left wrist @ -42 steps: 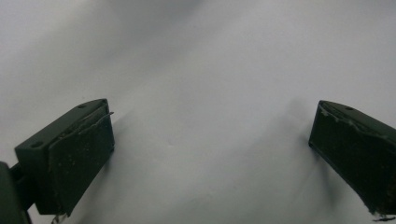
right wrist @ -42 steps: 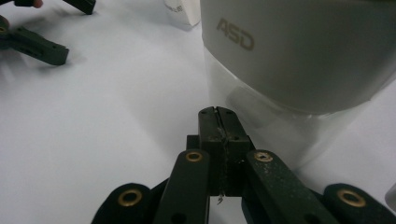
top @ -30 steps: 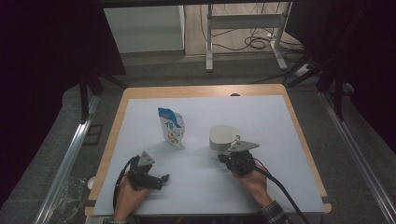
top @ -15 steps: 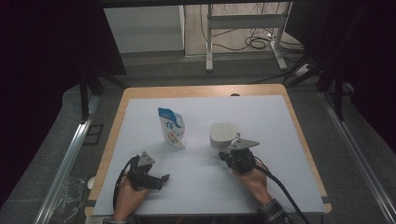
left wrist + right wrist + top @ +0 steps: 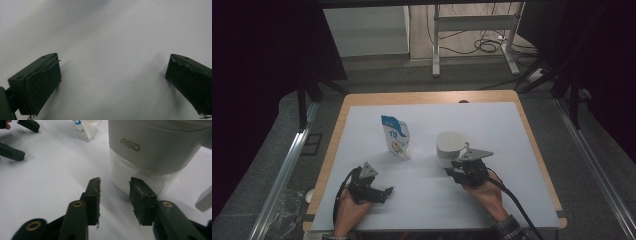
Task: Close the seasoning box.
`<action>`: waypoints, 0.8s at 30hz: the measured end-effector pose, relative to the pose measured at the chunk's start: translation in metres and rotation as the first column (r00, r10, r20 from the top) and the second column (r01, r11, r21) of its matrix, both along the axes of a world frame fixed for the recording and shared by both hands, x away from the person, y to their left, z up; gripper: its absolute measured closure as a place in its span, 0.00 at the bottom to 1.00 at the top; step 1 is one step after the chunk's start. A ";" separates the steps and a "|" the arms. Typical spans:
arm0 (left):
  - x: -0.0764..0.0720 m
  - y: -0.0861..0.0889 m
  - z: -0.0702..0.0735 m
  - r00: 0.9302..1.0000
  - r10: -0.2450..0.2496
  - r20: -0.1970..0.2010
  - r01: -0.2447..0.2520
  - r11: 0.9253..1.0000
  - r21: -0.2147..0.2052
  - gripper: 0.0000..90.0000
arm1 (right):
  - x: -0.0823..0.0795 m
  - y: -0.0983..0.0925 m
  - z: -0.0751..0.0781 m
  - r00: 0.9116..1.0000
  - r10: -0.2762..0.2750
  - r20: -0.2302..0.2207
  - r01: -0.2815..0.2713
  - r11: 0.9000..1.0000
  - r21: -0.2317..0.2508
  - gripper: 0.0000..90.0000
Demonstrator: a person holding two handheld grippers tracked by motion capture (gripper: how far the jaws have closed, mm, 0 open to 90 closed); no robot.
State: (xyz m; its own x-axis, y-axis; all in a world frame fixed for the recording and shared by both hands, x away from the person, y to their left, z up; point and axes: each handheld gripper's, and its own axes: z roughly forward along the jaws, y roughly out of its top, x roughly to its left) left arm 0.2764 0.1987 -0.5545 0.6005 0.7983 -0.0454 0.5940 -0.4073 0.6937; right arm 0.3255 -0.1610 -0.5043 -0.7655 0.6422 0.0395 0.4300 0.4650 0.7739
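My right gripper [image 5: 113, 192] sits just short of the jug [image 5: 450, 148], a white-lidded container with a clear lower body, standing upright near the middle of the desk [image 5: 512, 130]. Its fingers [image 5: 93, 197] have just been opening and now stand partly spread with nothing between them; in the right gripper view the jug's clear base lies straight ahead and a little to the right, close beyond the tips but not touching. The jug's long axis is vertical, so I judge a level approach with the fingers either side of the base, or of the handle that juts out at the right edge of that view, is what the next move turns on. My left gripper [image 5: 373, 186] rests well apart at the near left, fingers [image 5: 41, 83] spread wide over bare desk, holding nothing. A pouch [image 5: 395, 136] stands to the jug's left. The right hand [image 5: 484, 192] is clearly the nearer one
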 end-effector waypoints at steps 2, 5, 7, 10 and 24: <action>0.000 0.000 0.000 1.000 0.000 0.000 0.000 1.000 0.000 0.00 | -0.002 0.000 0.002 1.000 0.003 0.002 -0.003 1.000 -0.017 0.61; 0.000 0.000 0.000 1.000 0.000 0.000 0.000 1.000 0.000 0.00 | -0.005 -0.001 0.004 1.000 0.006 0.012 -0.006 0.999 -0.041 0.56; 0.000 0.000 0.000 1.000 0.000 0.000 0.000 1.000 0.000 0.00 | -0.007 -0.002 0.006 1.000 0.015 0.012 -0.015 0.999 -0.045 0.54; 0.000 0.000 0.000 1.000 0.000 0.000 0.000 1.000 0.000 0.00 | -0.010 -0.004 0.010 1.000 0.024 0.018 -0.023 0.999 -0.042 0.51; 0.000 0.000 0.000 1.000 0.000 0.000 0.000 1.000 0.001 0.00 | -0.023 -0.028 0.019 0.999 0.011 0.043 -0.009 1.000 -0.025 0.37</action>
State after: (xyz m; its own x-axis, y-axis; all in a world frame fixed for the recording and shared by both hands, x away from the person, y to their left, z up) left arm 0.2763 0.1987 -0.5544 0.6005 0.7983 -0.0447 0.5937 -0.4077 0.6938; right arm 0.3021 -0.1891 -0.4848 -0.7726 0.6348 -0.0096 0.3917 0.4884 0.7798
